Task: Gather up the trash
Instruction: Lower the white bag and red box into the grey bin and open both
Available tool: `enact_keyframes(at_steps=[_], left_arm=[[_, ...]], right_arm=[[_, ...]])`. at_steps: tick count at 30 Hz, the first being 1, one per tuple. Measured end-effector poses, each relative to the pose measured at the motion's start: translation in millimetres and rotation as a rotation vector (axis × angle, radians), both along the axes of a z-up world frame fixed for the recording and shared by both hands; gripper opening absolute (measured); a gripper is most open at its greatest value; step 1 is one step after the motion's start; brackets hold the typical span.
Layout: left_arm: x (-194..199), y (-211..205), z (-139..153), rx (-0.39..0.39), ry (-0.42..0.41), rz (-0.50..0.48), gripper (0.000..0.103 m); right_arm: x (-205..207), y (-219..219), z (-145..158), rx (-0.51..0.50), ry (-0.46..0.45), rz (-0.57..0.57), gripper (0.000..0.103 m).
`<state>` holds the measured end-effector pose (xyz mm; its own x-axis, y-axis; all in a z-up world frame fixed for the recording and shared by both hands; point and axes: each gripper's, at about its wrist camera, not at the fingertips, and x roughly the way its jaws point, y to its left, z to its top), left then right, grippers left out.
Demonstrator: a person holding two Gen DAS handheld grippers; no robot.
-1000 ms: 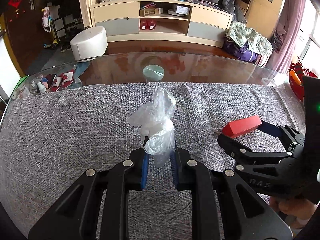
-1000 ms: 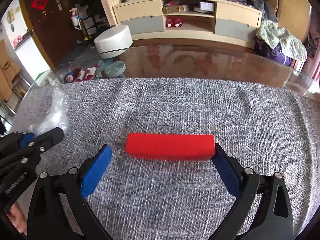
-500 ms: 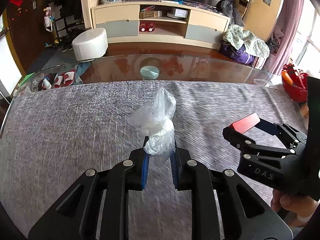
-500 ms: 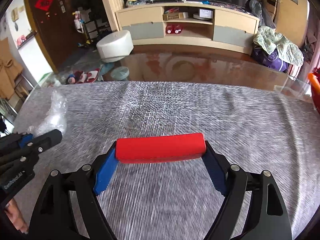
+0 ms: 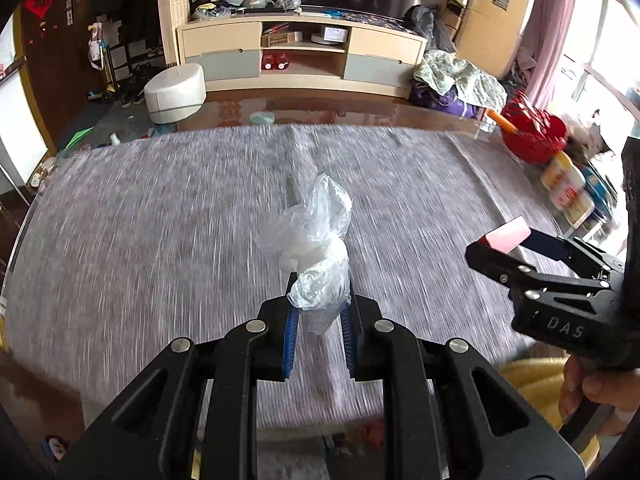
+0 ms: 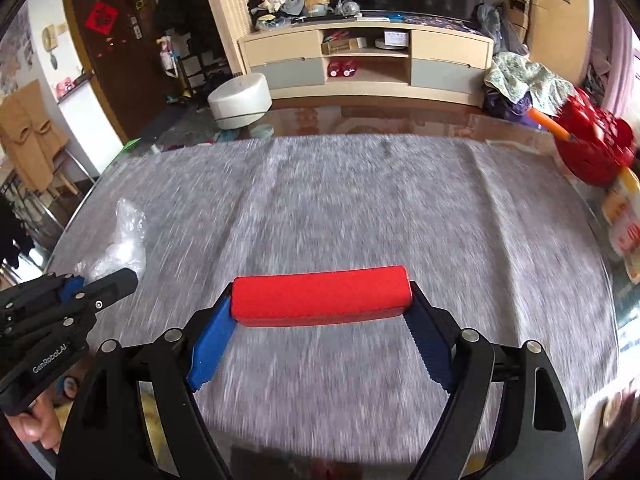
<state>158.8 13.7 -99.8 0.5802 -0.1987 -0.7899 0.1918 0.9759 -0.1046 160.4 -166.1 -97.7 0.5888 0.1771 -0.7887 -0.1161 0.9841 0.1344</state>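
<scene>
My left gripper (image 5: 318,316) is shut on a crumpled clear plastic bag (image 5: 316,248) and holds it above the grey cloth-covered table (image 5: 160,208). My right gripper (image 6: 320,334) is shut on the ends of a red rectangular block (image 6: 320,296) and holds it above the table. In the left wrist view the right gripper (image 5: 532,256) is at the right with the block's end (image 5: 506,234) showing. In the right wrist view the left gripper (image 6: 92,286) and bag (image 6: 124,240) are at the left.
The grey cloth ends at a glossy brown table rim (image 5: 320,108). A red basket (image 6: 592,148) and packaged goods (image 6: 624,220) sit beyond the table's right edge. A yellow object (image 5: 532,380) lies below the near edge. A white stool (image 5: 174,92) and a TV cabinet (image 5: 304,56) stand behind.
Both grippers have pulled back toward the near edge and risen, carrying the bag and the red block. The right gripper closed on the block, which was resting on the cloth a second ago.
</scene>
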Motion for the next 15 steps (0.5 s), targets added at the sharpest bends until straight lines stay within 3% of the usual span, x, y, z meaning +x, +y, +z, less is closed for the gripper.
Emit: enact_keyframes(at_steps=[6, 15], left_arm=[[-55.6, 0.3, -2.9, -0.025, 0.007, 0.0, 0.018], [-123.3, -3.0, -36.3, -0.052, 0.051, -0.018, 0.018]], right_arm=[[-55.1, -10.3, -4.0, 0.011, 0.01, -0.005, 0.081], [-112.0, -9.9, -32.9, 0.026, 0.052, 0.004, 0.081]])
